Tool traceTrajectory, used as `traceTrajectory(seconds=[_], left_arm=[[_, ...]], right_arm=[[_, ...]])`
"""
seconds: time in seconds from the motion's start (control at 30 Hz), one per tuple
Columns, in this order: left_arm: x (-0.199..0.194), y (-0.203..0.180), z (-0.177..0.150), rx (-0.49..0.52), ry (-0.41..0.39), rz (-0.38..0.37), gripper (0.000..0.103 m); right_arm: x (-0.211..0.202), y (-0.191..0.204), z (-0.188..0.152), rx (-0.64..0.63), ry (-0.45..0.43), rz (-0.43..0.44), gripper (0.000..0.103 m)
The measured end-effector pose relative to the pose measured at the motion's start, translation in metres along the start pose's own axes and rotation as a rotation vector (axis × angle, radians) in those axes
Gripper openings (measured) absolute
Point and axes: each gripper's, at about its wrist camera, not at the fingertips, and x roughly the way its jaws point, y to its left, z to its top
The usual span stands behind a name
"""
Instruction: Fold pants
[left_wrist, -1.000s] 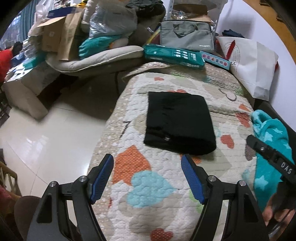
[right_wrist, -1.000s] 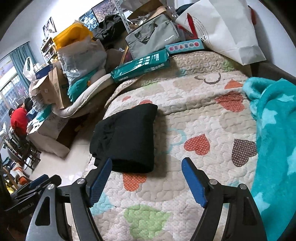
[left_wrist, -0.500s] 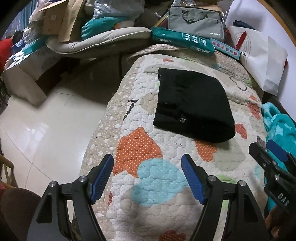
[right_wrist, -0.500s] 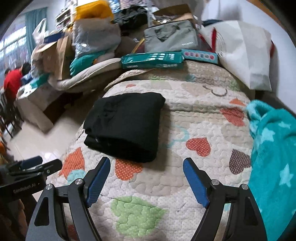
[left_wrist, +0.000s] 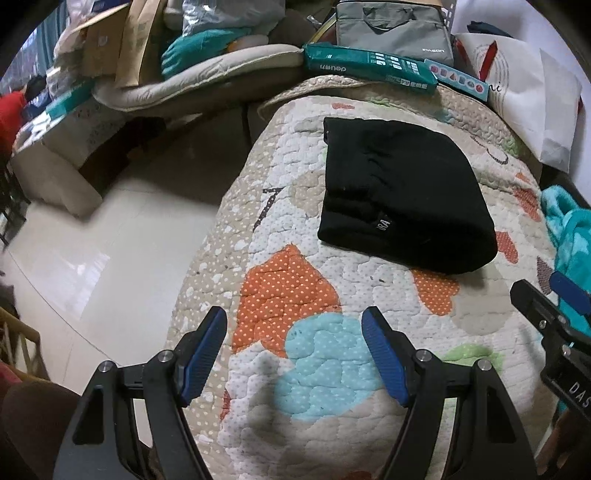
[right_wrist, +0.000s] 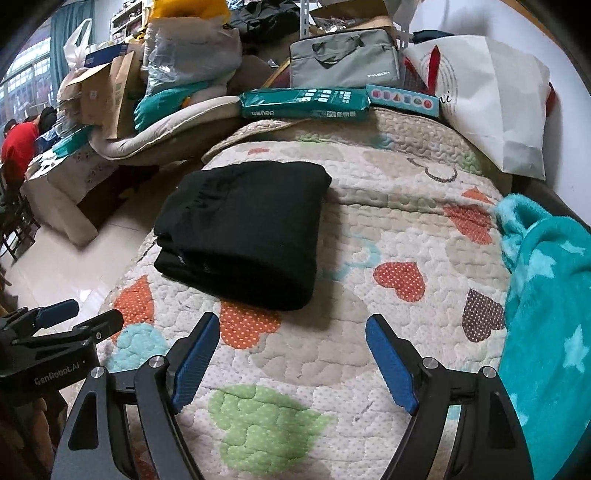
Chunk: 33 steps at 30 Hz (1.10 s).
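Note:
The black pants (left_wrist: 402, 192) lie folded into a thick rectangle on the quilted bed cover (left_wrist: 306, 350); they also show in the right wrist view (right_wrist: 243, 232). My left gripper (left_wrist: 294, 350) is open and empty, held above the quilt short of the pants. My right gripper (right_wrist: 293, 354) is open and empty, also back from the pants' near edge. Each gripper shows at the edge of the other's view, the right one (left_wrist: 554, 314) and the left one (right_wrist: 70, 317).
A teal star blanket (right_wrist: 546, 295) lies on the bed's right side. A green box (right_wrist: 303, 103), a grey bag (right_wrist: 343, 62) and a white paper bag (right_wrist: 491, 99) sit at the far end. The bed's left edge drops to a tiled floor (left_wrist: 92, 240).
Both grippers have drawn back and risen slightly from the folded pants. The views swung so the pants now sit farther ahead. Both grippers stay open.

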Motion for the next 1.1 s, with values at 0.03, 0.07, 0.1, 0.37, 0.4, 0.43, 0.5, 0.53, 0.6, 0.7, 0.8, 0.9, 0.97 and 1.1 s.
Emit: traceTrajectory(seconds=[0.03, 0.07, 0.1, 0.37, 0.4, 0.43, 0.5, 0.53, 0.6, 0.7, 0.8, 0.9, 0.97, 1.1], left_arm=[[-0.001, -0.001, 0.000, 0.008, -0.007, 0.009, 0.075], [-0.002, -0.002, -0.001, 0.015, -0.013, 0.015, 0.075], [-0.002, -0.002, -0.001, 0.019, -0.016, 0.017, 0.075], [-0.001, 0.000, -0.003, 0.010, -0.012, 0.030, 0.075], [-0.001, 0.000, -0.003, 0.010, -0.014, 0.030, 0.075], [-0.001, 0.001, -0.003, 0.011, -0.015, 0.030, 0.075], [-0.001, 0.000, -0.003, 0.014, -0.016, 0.027, 0.075], [0.000, -0.001, -0.004, 0.015, -0.015, 0.026, 0.075], [0.000, -0.001, -0.004, 0.017, -0.014, 0.023, 0.075], [0.001, -0.002, -0.005, 0.018, -0.012, 0.019, 0.075], [0.003, -0.001, -0.005, 0.015, -0.005, 0.016, 0.075], [0.005, 0.000, -0.005, 0.012, -0.003, 0.017, 0.075], [0.009, -0.001, -0.004, 0.030, -0.024, 0.039, 0.075], [0.010, 0.002, -0.003, 0.022, -0.018, 0.024, 0.075]], right_arm=[[0.000, -0.001, 0.000, 0.002, 0.002, -0.001, 0.086], [0.000, -0.001, 0.000, 0.003, 0.003, -0.001, 0.086], [0.001, -0.001, -0.001, 0.004, 0.004, -0.002, 0.086], [0.001, 0.001, -0.001, -0.010, 0.000, -0.008, 0.086], [0.001, 0.001, -0.001, -0.011, -0.001, -0.008, 0.086], [0.001, 0.001, -0.001, -0.011, -0.001, -0.008, 0.086], [0.001, 0.001, -0.001, -0.010, 0.000, -0.009, 0.086], [0.001, 0.001, -0.001, -0.011, 0.000, -0.009, 0.086], [0.001, 0.001, -0.001, -0.011, 0.001, -0.010, 0.086], [0.002, 0.002, -0.002, -0.010, 0.007, -0.016, 0.086], [0.004, 0.002, -0.003, -0.011, 0.018, -0.029, 0.087], [0.006, 0.000, -0.004, 0.000, 0.026, -0.042, 0.087], [0.006, -0.001, -0.004, 0.004, 0.020, -0.053, 0.089], [0.013, 0.004, -0.005, -0.014, 0.073, -0.028, 0.084]])
